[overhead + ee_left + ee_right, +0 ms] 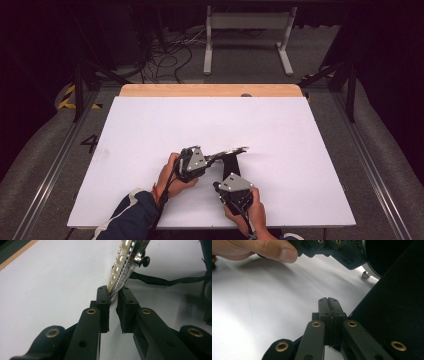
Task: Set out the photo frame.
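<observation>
Pinching pearl-edged strap [124, 261] end — left hand-held gripper [113, 296]; right hand-held gripper [328, 301] closed, empty — just beside.

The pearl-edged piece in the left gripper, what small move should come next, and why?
Probably lift the left gripper slightly. It pinches only the tip of the pearl-edged piece, whose black strap trails on the white table toward the right gripper, which looks shut beside black fabric.

My high view is soft and low in detail: the white table [150, 130] is bright, the surroundings nearly black. Close up, the jaws blur and glare whitens the tabletop.
</observation>
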Action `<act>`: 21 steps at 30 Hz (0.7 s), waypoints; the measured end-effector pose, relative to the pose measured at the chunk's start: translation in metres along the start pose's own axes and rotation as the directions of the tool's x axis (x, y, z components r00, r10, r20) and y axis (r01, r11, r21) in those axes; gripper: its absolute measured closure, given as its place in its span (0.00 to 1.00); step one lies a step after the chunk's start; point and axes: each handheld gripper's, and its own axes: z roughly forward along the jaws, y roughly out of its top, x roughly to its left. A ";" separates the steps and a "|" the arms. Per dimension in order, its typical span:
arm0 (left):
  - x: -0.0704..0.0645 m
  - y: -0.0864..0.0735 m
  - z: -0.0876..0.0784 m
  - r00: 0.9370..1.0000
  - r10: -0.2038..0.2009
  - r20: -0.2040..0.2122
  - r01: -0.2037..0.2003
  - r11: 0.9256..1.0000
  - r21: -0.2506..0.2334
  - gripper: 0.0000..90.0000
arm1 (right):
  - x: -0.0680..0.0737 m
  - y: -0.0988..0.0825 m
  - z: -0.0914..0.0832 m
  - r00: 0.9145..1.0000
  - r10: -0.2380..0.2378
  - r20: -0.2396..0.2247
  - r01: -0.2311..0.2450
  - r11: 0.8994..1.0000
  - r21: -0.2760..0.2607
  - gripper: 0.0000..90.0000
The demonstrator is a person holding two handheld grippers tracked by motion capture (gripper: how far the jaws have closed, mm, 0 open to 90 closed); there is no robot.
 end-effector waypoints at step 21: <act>-0.004 0.001 0.002 1.000 -0.019 -0.017 0.019 1.000 -0.007 0.89 | -0.013 -0.007 -0.005 0.999 0.034 -0.002 -0.034 0.999 0.014 1.00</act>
